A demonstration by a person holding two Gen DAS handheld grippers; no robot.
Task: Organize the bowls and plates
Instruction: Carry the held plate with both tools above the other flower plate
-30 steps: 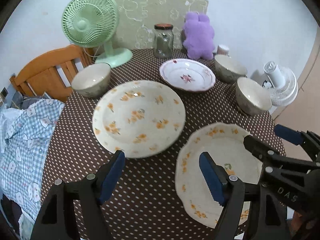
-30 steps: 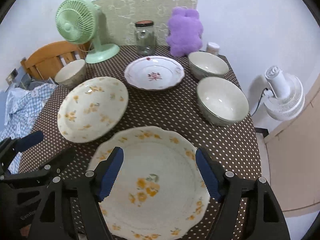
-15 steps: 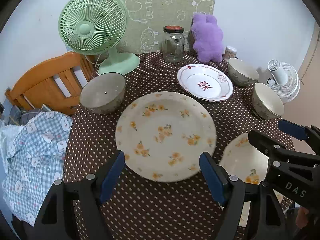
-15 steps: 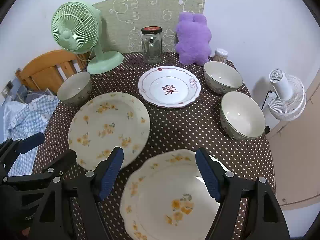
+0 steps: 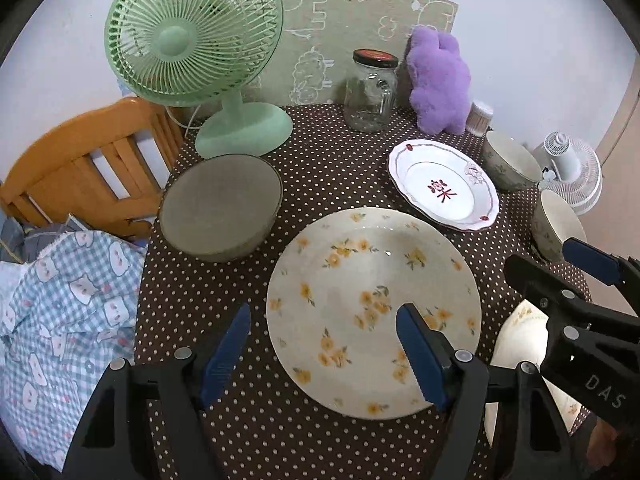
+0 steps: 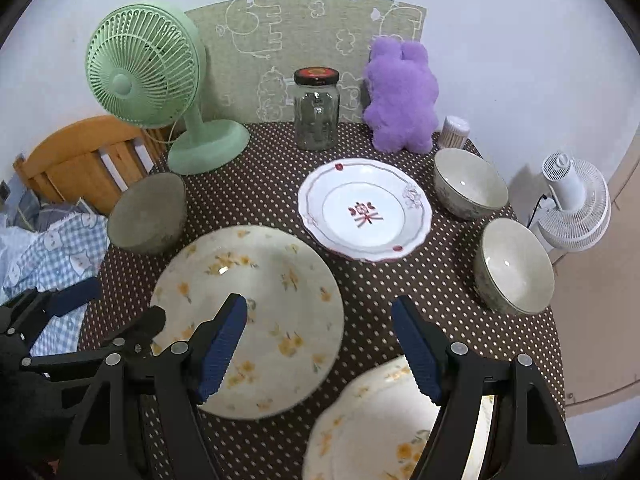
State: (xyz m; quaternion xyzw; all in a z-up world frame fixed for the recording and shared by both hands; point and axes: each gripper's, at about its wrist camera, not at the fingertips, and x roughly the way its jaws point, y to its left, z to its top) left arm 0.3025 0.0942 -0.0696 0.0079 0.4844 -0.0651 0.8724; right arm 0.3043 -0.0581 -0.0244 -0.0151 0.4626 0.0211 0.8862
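Observation:
A yellow-flowered plate (image 5: 372, 308) (image 6: 256, 312) lies mid-table. A second flowered plate (image 6: 384, 420) (image 5: 520, 344) lies at the near right edge. A white plate with a red character (image 5: 442, 190) (image 6: 364, 210) lies behind them. One bowl (image 5: 220, 208) (image 6: 148, 214) stands at the left, two bowls (image 6: 468, 182) (image 6: 516, 266) at the right. My left gripper (image 5: 324, 356) is open and empty above the first plate's near left rim. My right gripper (image 6: 320, 344) is open and empty above the gap between the two flowered plates.
A green fan (image 6: 160, 88), a glass jar (image 6: 316, 114), a purple plush toy (image 6: 400, 96) and a small toothpick holder (image 6: 454, 130) stand along the back of the dotted table (image 6: 260, 196). A wooden chair (image 5: 80, 164) with checked cloth (image 5: 60, 312) is at the left, a white fan (image 6: 572, 204) on the floor right.
Both grippers have moved left and back from the near right plate; the left one now hovers over the middle flowered plate's near rim. Jaws stay open. No dishes have moved.

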